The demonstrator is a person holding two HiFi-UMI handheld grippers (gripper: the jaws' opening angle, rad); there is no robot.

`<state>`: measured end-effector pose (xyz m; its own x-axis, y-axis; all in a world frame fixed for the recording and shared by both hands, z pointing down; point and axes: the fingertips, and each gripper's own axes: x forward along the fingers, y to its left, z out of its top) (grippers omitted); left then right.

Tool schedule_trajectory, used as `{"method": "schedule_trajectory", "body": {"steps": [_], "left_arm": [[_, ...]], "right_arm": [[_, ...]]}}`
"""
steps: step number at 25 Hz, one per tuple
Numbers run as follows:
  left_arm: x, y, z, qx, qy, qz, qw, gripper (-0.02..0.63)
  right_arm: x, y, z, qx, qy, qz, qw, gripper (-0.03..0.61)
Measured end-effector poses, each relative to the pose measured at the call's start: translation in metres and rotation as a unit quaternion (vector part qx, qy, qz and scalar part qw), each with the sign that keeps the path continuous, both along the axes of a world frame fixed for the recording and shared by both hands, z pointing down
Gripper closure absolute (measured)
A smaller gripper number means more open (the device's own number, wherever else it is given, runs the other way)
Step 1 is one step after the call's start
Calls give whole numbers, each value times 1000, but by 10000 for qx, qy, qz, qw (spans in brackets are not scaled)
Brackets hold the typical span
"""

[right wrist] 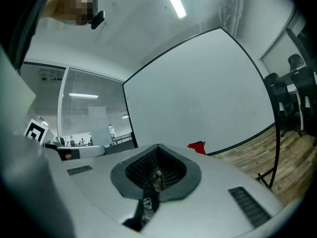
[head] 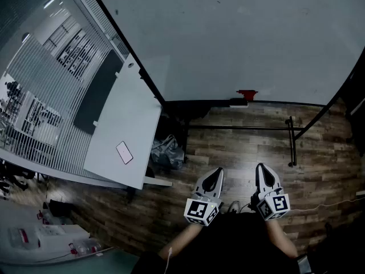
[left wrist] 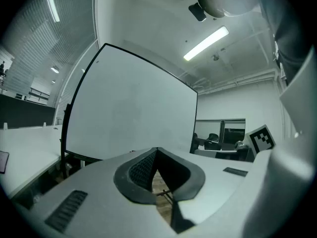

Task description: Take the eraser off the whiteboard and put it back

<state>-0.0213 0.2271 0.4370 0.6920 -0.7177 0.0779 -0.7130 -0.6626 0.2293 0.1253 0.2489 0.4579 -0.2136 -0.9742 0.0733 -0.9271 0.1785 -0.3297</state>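
Grippers (head: 218, 171) (head: 261, 167) closed; eraser (head: 247, 94) prob. on whiteboard (head: 228, 39)

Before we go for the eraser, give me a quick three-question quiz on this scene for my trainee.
1. True or false: the red eraser sits at the bottom edge of the whiteboard.
2. The left claw and right claw are: A) both shut and empty; B) both wide open; C) both gripping the eraser.
3. Fill in: the phone lies on the white ____ to the left of the whiteboard.
Key: 1 true; 2 A; 3 desk.
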Motion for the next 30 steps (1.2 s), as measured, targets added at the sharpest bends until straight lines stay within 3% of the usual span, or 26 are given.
{"method": "schedule_trajectory", "body": {"steps": [7, 12, 16, 20, 30], "left_arm": [[5, 8, 2, -53, 4, 33, 10000, 606], [9, 14, 2, -48, -11, 50, 10000, 606], [13, 18, 5, -111, -14, 44, 9999, 606], [22, 24, 7, -157, -41, 41, 9999, 606], [35, 38, 21, -463, -163, -251, 9985, 606]], "right_arm": [[1, 9, -1, -81, 66, -2, 9999, 563], [-1, 15, -5, 144, -142, -112, 9997, 563], [5, 23, -3, 111, 143, -58, 9998, 563], [8, 27, -10, 57, 88, -84, 9999, 563], [21, 31, -11, 103, 66, -437, 9990, 563]]}}
